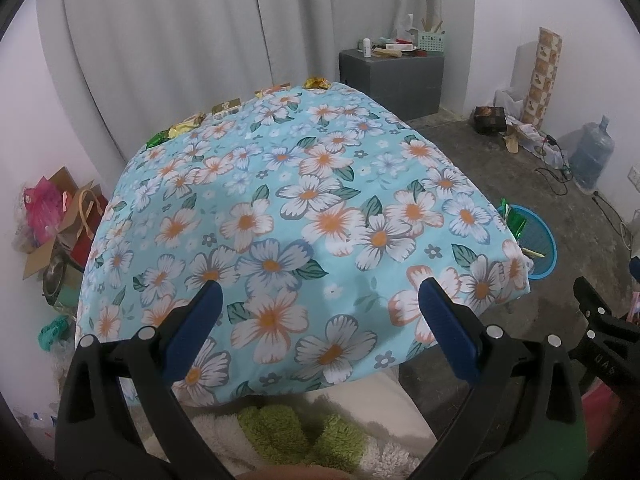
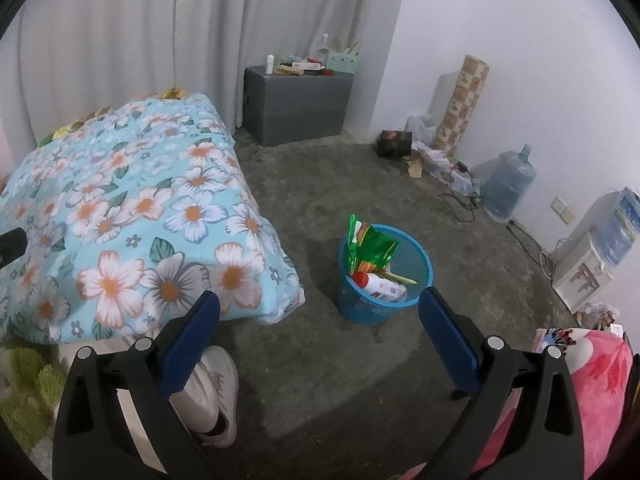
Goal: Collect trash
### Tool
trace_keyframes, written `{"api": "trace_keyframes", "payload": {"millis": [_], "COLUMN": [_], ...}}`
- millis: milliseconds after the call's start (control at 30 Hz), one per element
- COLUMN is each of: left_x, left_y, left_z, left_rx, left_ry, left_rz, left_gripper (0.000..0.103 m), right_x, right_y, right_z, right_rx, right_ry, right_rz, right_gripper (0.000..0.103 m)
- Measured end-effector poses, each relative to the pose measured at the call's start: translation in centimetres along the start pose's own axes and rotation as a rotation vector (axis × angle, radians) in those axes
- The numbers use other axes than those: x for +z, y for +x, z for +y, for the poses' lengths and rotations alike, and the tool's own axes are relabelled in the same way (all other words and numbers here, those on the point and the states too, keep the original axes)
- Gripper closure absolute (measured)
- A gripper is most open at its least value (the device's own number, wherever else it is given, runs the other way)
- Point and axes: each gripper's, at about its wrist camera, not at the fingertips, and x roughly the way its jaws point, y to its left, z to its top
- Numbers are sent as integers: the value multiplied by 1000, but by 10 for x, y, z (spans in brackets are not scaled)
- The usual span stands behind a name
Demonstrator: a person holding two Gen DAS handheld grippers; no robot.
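Note:
A table with a blue floral cloth (image 1: 304, 208) fills the left wrist view; it also shows in the right wrist view (image 2: 120, 208). Several wrappers lie along its far edge: a gold one (image 1: 317, 82), a small box (image 1: 226, 107), a yellow one (image 1: 185, 126) and a green one (image 1: 157, 139). A blue trash basket (image 2: 383, 280) stands on the floor right of the table, holding green wrappers and a white bottle (image 2: 382, 285); its rim shows in the left wrist view (image 1: 538, 240). My left gripper (image 1: 320, 292) is open and empty over the table's near edge. My right gripper (image 2: 318, 300) is open and empty above the floor near the basket.
A grey box (image 2: 298, 106) with clutter stands at the back wall. A water jug (image 2: 506, 182), cables and a patterned roll (image 2: 464, 104) line the right wall. Bags and cardboard (image 1: 56, 224) sit left of the table. A shoe (image 2: 216, 392) and pink fabric (image 2: 596, 384) are near me.

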Motion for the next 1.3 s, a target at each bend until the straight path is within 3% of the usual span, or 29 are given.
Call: {"api": "trace_keyframes", "payload": {"millis": [1300], "left_x": [1], "left_y": [3], "left_z": [8], "left_rx": [7], "left_ry": [-26], "left_rz": [13], "left_gripper": [9], "right_x": [3], "right_y": [0], "right_z": [-3], "right_rx": [-3], "right_ry": [11], "right_rz": [-1], "right_gripper": [6]}}
